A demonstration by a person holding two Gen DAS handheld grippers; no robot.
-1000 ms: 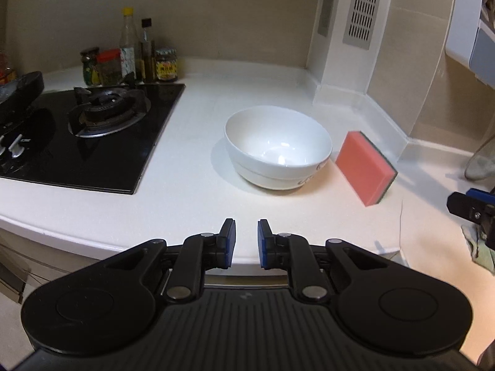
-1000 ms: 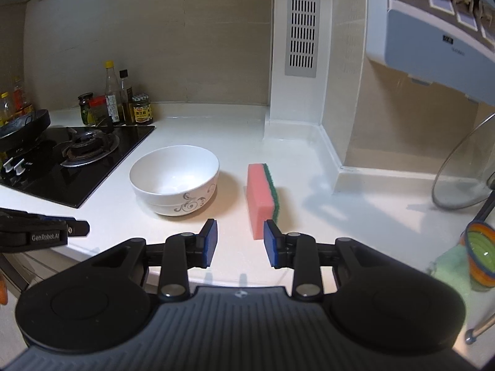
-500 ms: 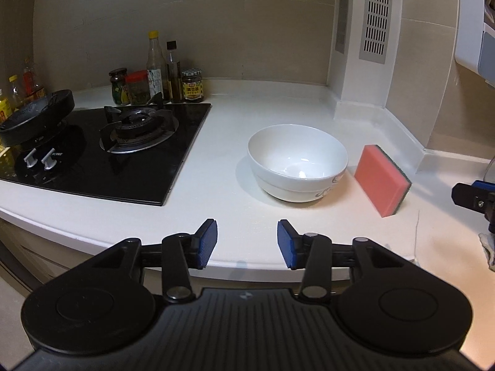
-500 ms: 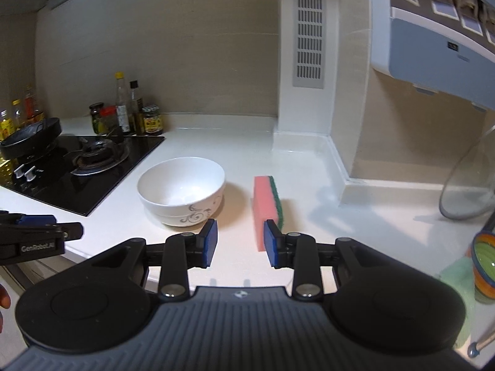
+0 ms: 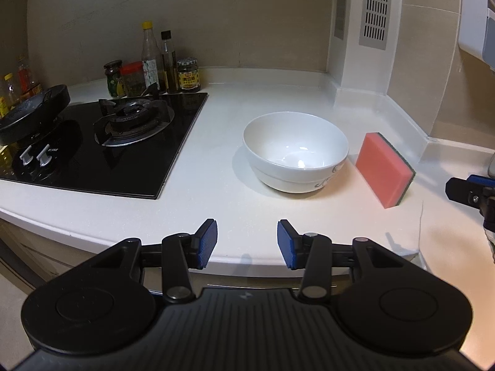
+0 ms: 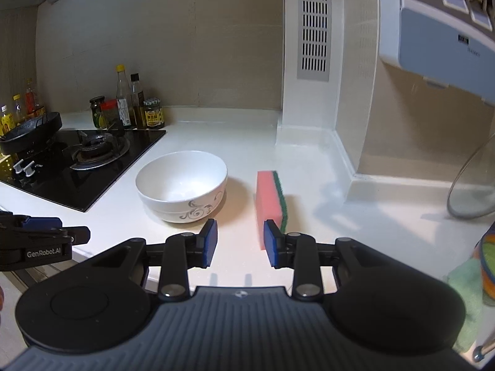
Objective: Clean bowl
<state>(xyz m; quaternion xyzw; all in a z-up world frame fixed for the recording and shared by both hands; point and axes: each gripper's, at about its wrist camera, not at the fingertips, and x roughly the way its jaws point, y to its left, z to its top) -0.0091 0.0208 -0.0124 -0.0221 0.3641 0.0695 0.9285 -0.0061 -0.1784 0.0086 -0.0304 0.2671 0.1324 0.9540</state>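
The white bowl [image 5: 295, 151] sits upright on the pale counter [image 5: 216, 167], right of the black hob [image 5: 102, 142], and its inside looks bare and glossy; whether it has been wiped or awaits wiping cannot be told. Just right of it, apart from it, the pink sponge [image 6: 268, 204] stands on its long edge, green scouring face turned right, its long axis running near to far. The right gripper [image 6: 238, 242] hovers over the near counter edge with its jaws apart and nothing between them, and the sponge lies straight ahead, slightly right of the gap, its near end just beyond the right fingertip. The left gripper [image 5: 247, 243] is likewise spread wide and empty, with the bowl ahead and a little to its right. So the right hand is nearer the sponge and the left nearer the bowl.
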